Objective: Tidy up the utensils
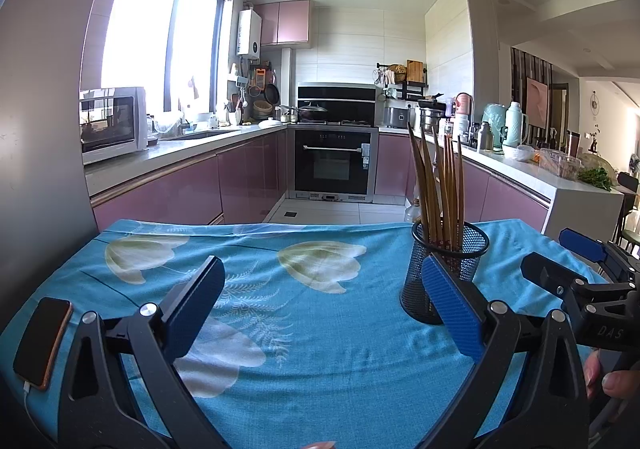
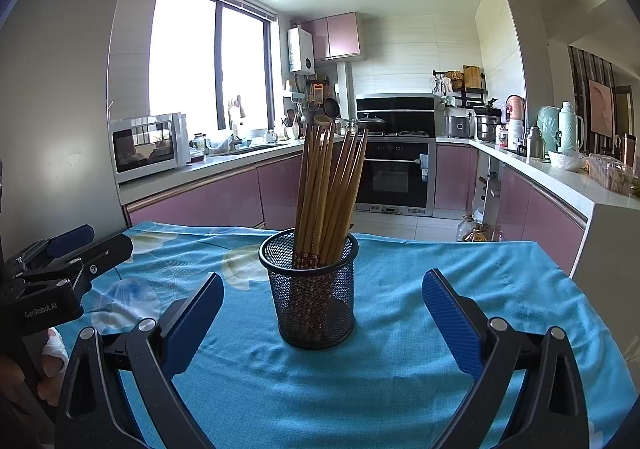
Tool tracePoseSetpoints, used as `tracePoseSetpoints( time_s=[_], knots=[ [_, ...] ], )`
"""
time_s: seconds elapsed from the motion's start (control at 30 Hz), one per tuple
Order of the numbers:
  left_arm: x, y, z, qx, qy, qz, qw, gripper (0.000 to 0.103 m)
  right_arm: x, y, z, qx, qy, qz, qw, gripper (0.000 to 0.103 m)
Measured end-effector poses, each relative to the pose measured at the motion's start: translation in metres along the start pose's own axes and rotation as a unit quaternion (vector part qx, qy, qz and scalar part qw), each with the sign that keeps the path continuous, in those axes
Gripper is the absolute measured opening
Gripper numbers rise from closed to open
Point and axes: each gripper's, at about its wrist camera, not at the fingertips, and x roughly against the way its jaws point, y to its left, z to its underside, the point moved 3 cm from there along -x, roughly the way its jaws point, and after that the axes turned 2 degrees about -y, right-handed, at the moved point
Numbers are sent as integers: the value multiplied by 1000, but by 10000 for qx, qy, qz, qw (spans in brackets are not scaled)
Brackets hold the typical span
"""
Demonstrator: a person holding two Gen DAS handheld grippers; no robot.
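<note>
Left wrist view: left tool (image 1: 320, 309) is wide, holding nothing. The mesh cup (image 1: 444, 273) stands near the worktop's (image 1: 320, 389) far right corner, right beside the tool's right finger. A sideways swing would likely tip it. A phone (image 1: 44, 341) lies at the left edge.

Right wrist view: right tool (image 2: 322, 321) is wide and empty, with the cup (image 2: 312, 289) upright between its fingers and no contact. Brown chopsticks (image 2: 328, 189) fan out loosely with patterned lower ends; closing high could scatter them, and the light cup may slide on the cloth.
</note>
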Motion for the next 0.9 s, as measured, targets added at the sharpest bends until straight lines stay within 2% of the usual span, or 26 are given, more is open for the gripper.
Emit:
tracePoseSetpoints(
  time_s=[0.9],
  knots=[
    [-1,0,0,-8,20,-7,10000,97,-2,0,1,-16,23,7,10000,96]
  ],
)
